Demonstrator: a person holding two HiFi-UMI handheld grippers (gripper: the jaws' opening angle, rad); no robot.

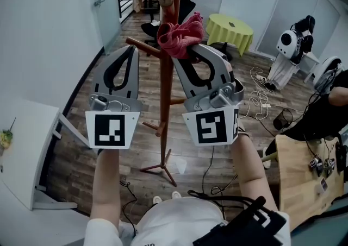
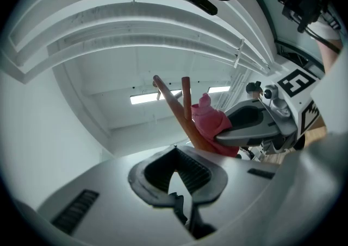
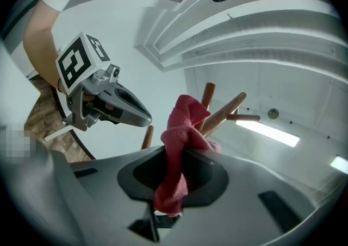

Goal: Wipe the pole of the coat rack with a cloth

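The coat rack's brown wooden pole [image 1: 165,76] rises in the middle of the head view, with pegs branching near its top. A crumpled red cloth [image 1: 182,34] sits against the pole at peg height, and my right gripper [image 1: 188,50] is shut on it. In the right gripper view the cloth [image 3: 179,131] bunches out of the right gripper [image 3: 182,150], with pegs [image 3: 224,112] just behind. My left gripper [image 1: 131,49] is shut and holds nothing, left of the pole and just below a peg. The left gripper view shows its tips [image 2: 175,148] together, the rack [image 2: 182,117] and the cloth [image 2: 209,123] beyond.
The rack's tripod foot [image 1: 161,168] stands on the wood floor. A white desk [image 1: 22,147] is at the left and a wooden table [image 1: 296,174] at the right. A yellow round table [image 1: 231,30], a white robot [image 1: 291,44] and floor cables [image 1: 255,103] lie beyond. A person [image 1: 331,103] sits far right.
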